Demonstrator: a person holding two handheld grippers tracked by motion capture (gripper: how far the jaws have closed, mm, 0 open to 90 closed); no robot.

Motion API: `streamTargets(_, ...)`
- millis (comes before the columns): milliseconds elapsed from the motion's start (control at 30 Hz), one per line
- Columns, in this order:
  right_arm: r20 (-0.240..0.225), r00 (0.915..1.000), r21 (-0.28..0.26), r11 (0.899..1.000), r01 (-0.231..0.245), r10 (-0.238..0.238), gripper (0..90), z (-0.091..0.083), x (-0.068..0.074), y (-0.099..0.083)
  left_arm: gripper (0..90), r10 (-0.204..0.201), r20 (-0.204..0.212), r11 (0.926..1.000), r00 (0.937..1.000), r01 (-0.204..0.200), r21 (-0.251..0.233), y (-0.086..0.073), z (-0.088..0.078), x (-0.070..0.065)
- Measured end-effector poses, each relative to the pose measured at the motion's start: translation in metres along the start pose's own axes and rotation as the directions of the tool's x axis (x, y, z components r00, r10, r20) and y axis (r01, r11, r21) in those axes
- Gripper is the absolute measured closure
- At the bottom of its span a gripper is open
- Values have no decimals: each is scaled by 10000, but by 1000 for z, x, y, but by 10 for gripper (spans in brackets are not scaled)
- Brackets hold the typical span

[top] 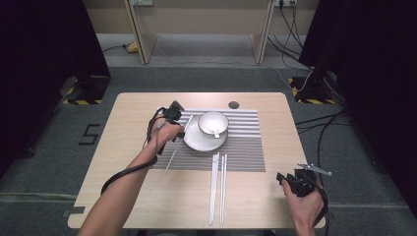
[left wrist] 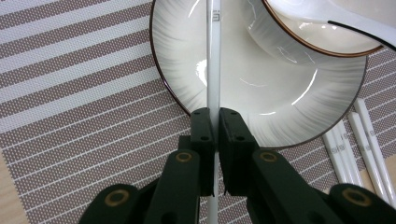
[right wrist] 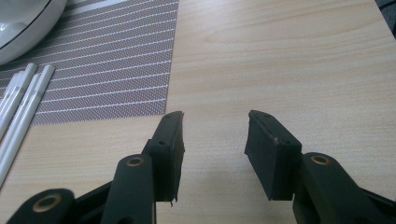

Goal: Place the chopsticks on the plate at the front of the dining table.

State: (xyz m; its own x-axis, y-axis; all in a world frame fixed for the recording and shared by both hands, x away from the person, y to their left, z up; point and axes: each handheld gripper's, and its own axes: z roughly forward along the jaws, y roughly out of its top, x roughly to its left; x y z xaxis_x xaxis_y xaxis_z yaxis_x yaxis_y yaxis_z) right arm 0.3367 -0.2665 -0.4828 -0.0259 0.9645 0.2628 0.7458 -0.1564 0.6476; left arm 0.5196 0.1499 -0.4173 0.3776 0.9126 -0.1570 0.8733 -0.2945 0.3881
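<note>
Over plate, left gripper clamps chopstick.

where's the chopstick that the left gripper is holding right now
In the high view the held chopstick slants across the striped placemat's left part, just left of the white plate, clamped in the left gripper.

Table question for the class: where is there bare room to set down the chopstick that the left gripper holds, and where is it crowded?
Free: the striped placemat right of the plate, and the table between the lying chopsticks and the right gripper. Crowded: around the plate, the bowl and the left gripper holding its chopstick.
</note>
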Motion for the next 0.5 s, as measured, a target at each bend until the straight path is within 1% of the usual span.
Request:
streamTargets(133, -9, 10000, 0, 10000, 5, -5, 562, 0, 0, 0, 849, -36, 28, 10000, 10000, 36, -22, 2, 2, -1)
streamTargets(167, -13, 10000, 5, 10000, 2, -2, 562, 0, 0, 0, 849, 226, 124, 9997, 9997, -225, -114, 4, 4, 1)
streamTargets(200, -13, 10000, 10, 10000, 1, -1, 562, 0, 0, 0, 849, 209, 108, 9997, 9997, -208, -130, 4, 4, 0)
streamTargets(233, -12, 10000, 9, 10000, -2, 2, 562, 0, 0, 0, 849, -37, 46, 10000, 10000, 37, -5, 4, 4, -1)
streamTargets(500, -13, 10000, 5, 10000, -16, 16, 563, 0, 0, 0, 849, -169, 77, 9999, 9998, 169, -14, 9, 7, 0)
